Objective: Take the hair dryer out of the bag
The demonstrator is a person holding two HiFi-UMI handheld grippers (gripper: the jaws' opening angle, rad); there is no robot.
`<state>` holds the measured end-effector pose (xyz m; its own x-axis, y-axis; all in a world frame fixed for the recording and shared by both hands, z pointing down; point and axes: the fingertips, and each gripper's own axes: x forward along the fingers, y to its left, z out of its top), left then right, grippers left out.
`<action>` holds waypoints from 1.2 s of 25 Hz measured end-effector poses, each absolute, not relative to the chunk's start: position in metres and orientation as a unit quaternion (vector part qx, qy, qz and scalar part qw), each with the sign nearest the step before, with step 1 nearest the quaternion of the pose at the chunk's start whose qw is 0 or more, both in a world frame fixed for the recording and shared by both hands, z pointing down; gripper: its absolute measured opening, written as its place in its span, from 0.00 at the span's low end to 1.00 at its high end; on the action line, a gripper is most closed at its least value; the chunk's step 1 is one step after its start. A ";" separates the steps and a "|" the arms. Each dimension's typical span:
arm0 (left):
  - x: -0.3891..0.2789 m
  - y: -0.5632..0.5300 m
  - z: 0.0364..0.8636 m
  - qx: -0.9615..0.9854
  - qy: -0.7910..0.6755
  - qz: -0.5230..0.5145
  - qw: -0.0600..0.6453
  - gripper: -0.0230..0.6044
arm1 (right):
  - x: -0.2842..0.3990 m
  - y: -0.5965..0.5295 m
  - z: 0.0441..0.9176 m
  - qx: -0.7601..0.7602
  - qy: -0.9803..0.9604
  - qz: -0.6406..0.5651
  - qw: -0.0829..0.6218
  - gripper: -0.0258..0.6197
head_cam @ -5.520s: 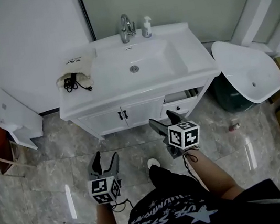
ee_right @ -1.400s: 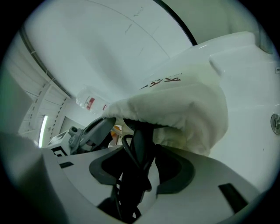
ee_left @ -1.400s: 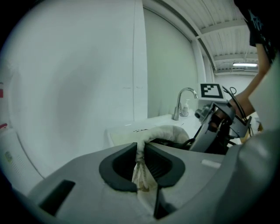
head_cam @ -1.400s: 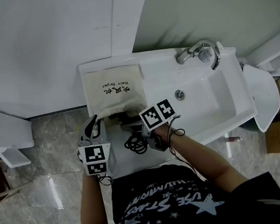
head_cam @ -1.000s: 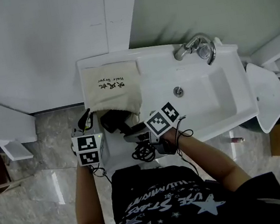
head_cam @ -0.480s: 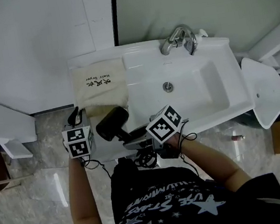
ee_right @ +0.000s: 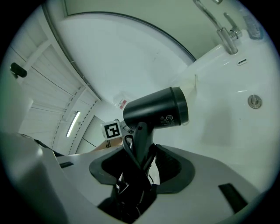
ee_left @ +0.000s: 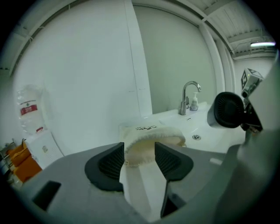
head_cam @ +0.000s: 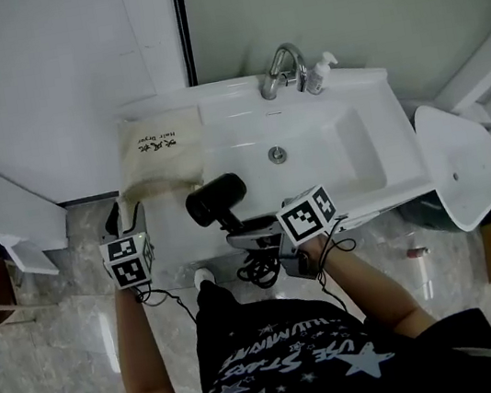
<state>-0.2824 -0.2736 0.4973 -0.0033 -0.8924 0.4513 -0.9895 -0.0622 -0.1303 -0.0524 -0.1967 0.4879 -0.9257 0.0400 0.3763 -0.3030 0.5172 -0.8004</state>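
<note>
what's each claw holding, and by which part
Right claw: the hair dryer, by its handle. Left claw: nothing; its jaws have just been opening, with the bag mouth loose at their tips.

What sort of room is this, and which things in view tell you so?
Most likely a bathroom: a white washbasin with a chrome tap, a soap pump bottle beside it, and a black hair dryer.
</note>
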 end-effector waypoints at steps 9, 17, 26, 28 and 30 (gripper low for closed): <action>-0.187 -0.167 0.469 0.700 -0.690 0.147 0.110 0.38 | 0.022 -0.172 0.461 0.105 -0.878 0.454 0.108 0.36; -0.102 -0.107 0.462 0.729 -0.664 0.109 0.125 0.17 | 0.069 -0.155 0.454 0.140 -0.876 0.460 0.040 0.36; -0.058 -0.057 0.483 0.749 -0.637 0.104 0.150 0.13 | 0.092 -0.123 0.472 0.178 -0.870 0.458 0.032 0.36; -0.053 -0.040 0.486 0.750 -0.634 0.102 0.156 0.13 | 0.094 -0.107 0.473 0.186 -0.872 0.452 0.038 0.36; -0.049 -0.022 0.487 0.753 -0.630 0.102 0.159 0.13 | 0.097 -0.090 0.473 0.192 -0.871 0.451 0.041 0.36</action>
